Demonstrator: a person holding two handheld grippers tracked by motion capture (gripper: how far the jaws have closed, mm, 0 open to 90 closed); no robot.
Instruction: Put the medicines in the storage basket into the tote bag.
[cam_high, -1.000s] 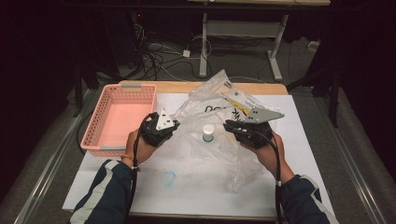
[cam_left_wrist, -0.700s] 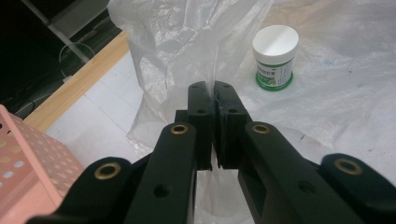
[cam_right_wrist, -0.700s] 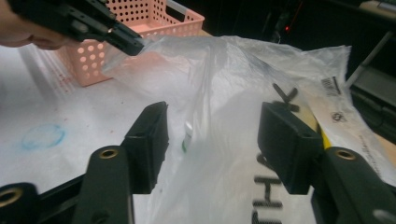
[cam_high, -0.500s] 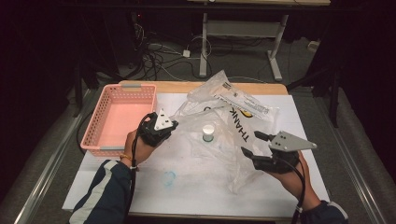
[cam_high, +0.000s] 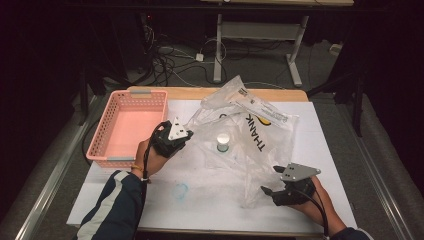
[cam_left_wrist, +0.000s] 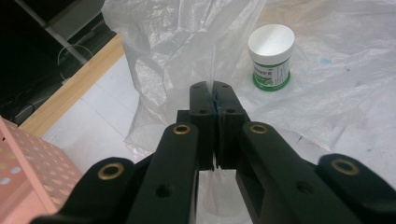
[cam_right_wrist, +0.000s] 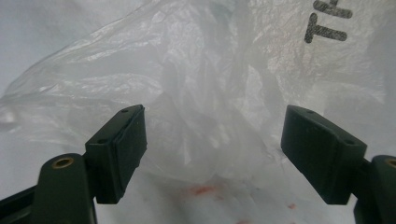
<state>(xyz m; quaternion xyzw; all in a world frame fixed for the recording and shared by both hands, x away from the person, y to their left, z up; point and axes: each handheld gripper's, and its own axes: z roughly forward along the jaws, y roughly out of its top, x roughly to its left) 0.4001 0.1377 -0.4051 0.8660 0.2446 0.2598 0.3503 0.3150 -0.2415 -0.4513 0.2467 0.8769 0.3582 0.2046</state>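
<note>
- Pinching a fold of the clear plastic bag (cam_left_wrist: 187, 51), the left gripper (cam_left_wrist: 213, 93) has its jaws pressed tight together on the film at the bag's left edge.
- Right gripper (cam_high: 270, 181) sits at the bag's near right corner, jaws just spread wide, crumpled film ahead of them, pads not pressing it.
- Small white-lidded jar (cam_high: 223, 141) stands upright under the bag, on the tabletop (cam_high: 330, 150).
- Pink basket (cam_high: 125, 127) lies left of the bag.

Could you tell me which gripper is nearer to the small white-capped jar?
Left. The left gripper pinches the plastic bag just beside the jar; the right gripper sits open at the bag's near corner, farther off.
</note>
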